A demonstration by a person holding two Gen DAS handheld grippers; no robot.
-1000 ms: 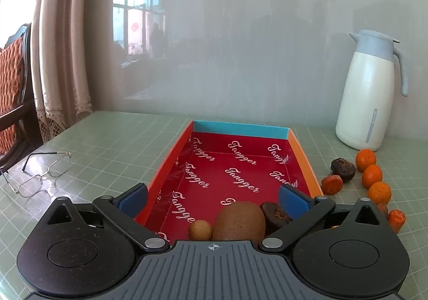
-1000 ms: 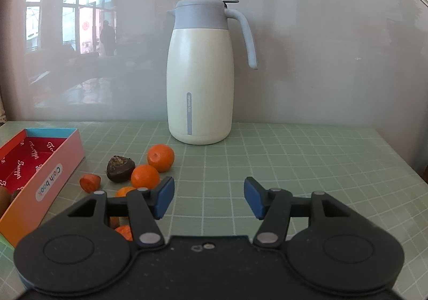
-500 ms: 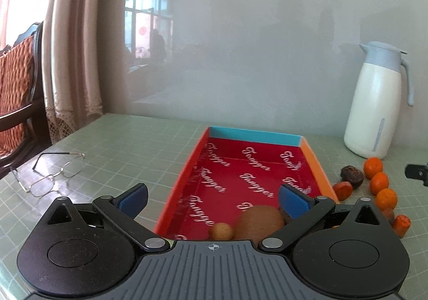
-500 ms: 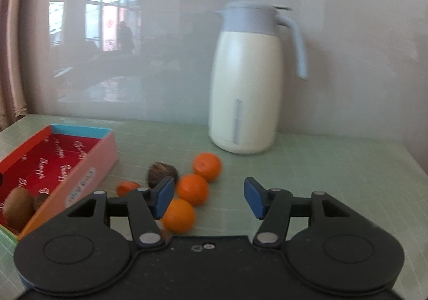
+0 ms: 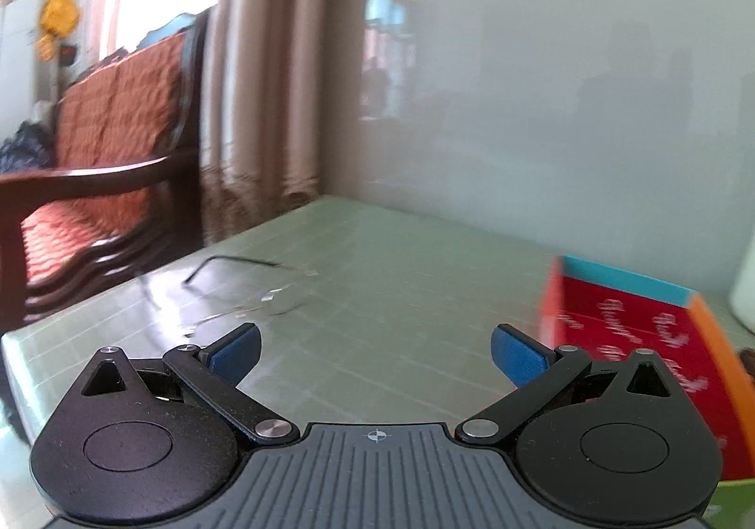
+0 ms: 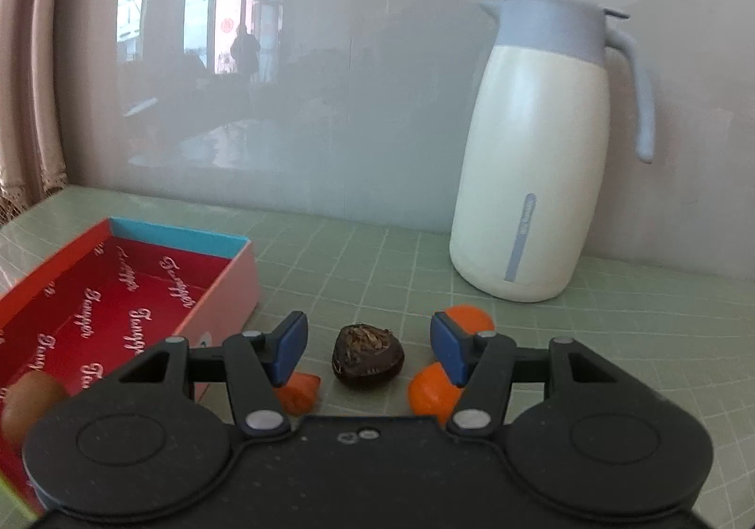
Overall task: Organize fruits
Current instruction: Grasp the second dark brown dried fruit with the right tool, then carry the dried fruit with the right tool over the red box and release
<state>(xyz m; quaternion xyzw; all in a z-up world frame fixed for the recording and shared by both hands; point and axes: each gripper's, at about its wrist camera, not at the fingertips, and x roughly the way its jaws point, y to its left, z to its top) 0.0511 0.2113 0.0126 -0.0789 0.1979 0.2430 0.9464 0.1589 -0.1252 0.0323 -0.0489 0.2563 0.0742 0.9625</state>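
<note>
Right gripper (image 6: 367,342): jaws apart, empty, framing a dark wrinkled fruit (image 6: 367,355) at lower centre, tangerines (image 6: 433,391) to its right. Red box (image 6: 141,288), lower left, holds a kiwi (image 6: 28,401). Left gripper (image 5: 375,352): jaws wide, empty, over bare table (image 5: 401,293).

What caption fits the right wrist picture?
Open tongs line up on a dark fruit beside the red box.

Grey wall (image 6: 377,80), curtain (image 5: 264,80), wooden bench (image 5: 108,180)
</note>
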